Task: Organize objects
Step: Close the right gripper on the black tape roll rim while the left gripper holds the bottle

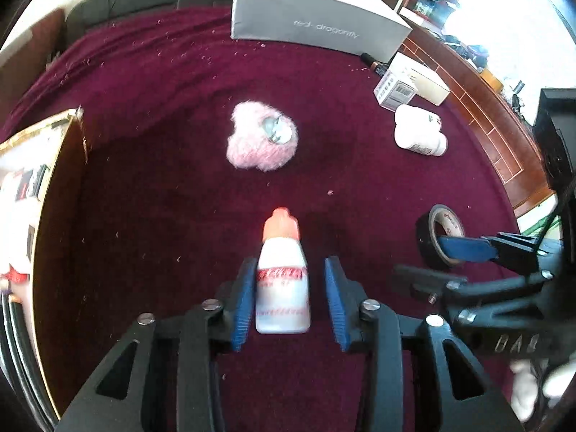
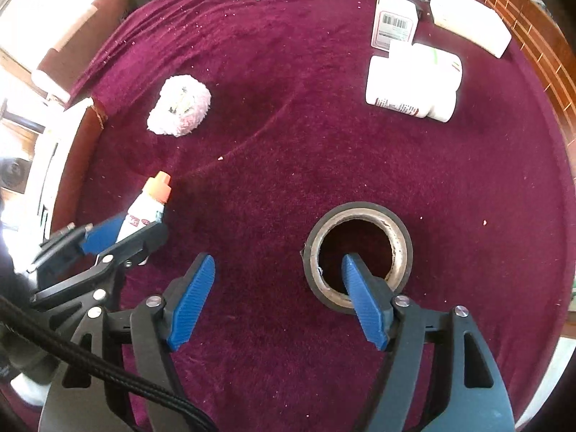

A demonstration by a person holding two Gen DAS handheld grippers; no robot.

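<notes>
A white bottle with an orange cap (image 1: 282, 280) lies on the maroon cloth between the open fingers of my left gripper (image 1: 289, 273); the left pad touches it, the right pad stands apart. The bottle also shows in the right wrist view (image 2: 147, 208). My right gripper (image 2: 279, 270) is open, its right finger (image 2: 360, 295) inside the hole of a black tape roll (image 2: 403, 237), its left finger outside. The roll shows in the left wrist view (image 1: 441, 234) too. A pink fluffy object (image 1: 261, 140) lies further ahead.
A grey shoebox (image 1: 309, 14) stands at the back. Two white pill bottles (image 2: 414, 82), a small barcode box (image 2: 394, 21) and a cream box (image 2: 468, 21) lie at the right. The table edge (image 1: 61, 187) runs along the left.
</notes>
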